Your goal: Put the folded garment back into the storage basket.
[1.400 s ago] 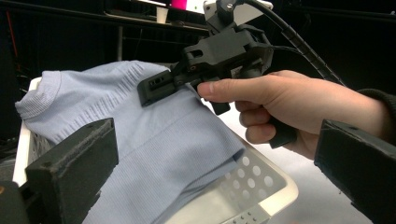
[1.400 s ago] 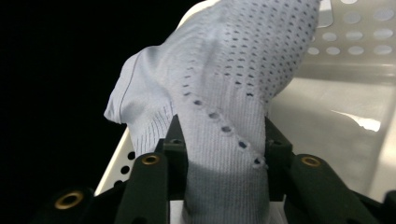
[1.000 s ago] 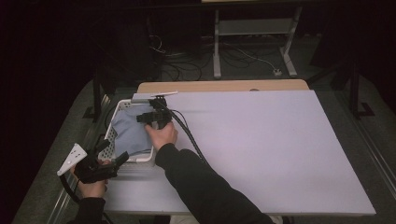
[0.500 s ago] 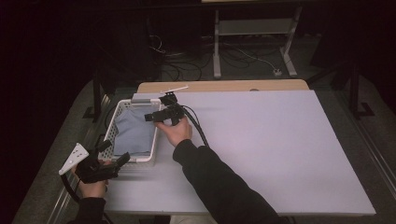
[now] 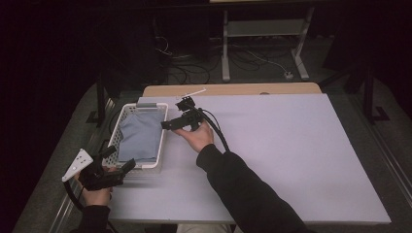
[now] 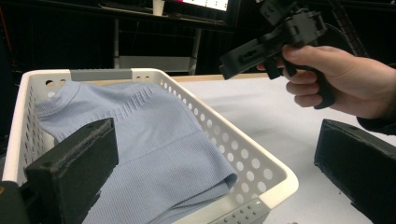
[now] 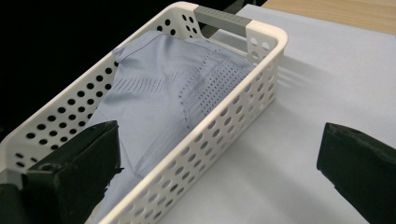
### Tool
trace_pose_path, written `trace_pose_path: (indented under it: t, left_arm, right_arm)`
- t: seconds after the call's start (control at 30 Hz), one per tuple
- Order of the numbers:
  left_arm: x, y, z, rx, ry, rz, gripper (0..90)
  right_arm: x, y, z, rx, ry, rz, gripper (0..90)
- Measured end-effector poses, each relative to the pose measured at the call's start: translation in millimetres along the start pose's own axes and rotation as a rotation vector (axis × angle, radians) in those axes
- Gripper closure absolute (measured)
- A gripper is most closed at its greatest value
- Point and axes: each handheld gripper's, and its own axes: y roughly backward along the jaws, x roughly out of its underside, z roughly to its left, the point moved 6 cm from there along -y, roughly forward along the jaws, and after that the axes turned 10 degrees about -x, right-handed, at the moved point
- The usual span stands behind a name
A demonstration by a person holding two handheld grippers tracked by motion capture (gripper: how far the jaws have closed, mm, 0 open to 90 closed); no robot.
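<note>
You are holding your right gripper (image 5: 167,125) just off the right rim of the white basket (image 5: 162,141), above the table's pale cover (image 5: 291,155). Your right forearm is reaching in diagonally from the near edge, its dark sleeve (image 5: 243,189) stretched across the cover, and your right hand (image 5: 198,136) is wrapping the handle from below with the jaws pointing left toward the basket. Those jaws have just been opening and are standing wide apart, with nothing between them; in the right gripper view they are framing the basket's rim and the bare cover.

The folded light blue garment (image 5: 140,137) is lying flat inside the basket, at the left side of the table.

You are keeping your left gripper (image 5: 119,167) low at the near left corner, just by the basket's near end, your left hand (image 5: 97,194) curling under it. Its jaws are also spread wide and gripping nothing, aimed over the basket's near rim.
</note>
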Motion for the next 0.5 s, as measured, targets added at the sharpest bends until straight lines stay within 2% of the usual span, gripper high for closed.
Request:
trace_pose_path:
  t: [0.5]
  left_arm:
    - [0.6,0.3,0.2,-0.004,-0.006,0.004,0.0]
  right_arm:
    - [4.1,37.6,-6.1,-0.023,0.076,-0.026,0.0]
